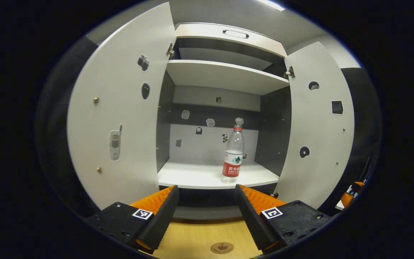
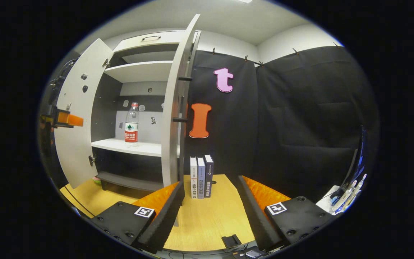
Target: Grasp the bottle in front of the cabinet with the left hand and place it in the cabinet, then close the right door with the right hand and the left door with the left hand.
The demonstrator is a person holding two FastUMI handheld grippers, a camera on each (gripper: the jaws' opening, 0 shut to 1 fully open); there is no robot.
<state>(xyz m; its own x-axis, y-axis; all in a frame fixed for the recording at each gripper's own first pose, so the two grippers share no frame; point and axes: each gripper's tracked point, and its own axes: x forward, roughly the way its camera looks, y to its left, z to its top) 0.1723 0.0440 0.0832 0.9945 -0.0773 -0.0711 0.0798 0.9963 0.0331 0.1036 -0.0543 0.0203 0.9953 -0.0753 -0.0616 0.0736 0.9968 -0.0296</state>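
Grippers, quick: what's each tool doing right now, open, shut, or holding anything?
Left tool: open, holding nothing; the bottle stands on the cabinet shelf ahead.
Right tool: open, holding nothing, short of the right door.

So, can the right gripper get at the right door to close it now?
Probably yes: the right gripper is open, holds nothing, and only bare table lies between it and the right door.

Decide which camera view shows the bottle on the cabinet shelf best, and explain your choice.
The left gripper view: the bottle stands upright near the front of the lower shelf, almost straight ahead, cap to base in sight. The right gripper view shows it smaller and from the side, between the open doors.
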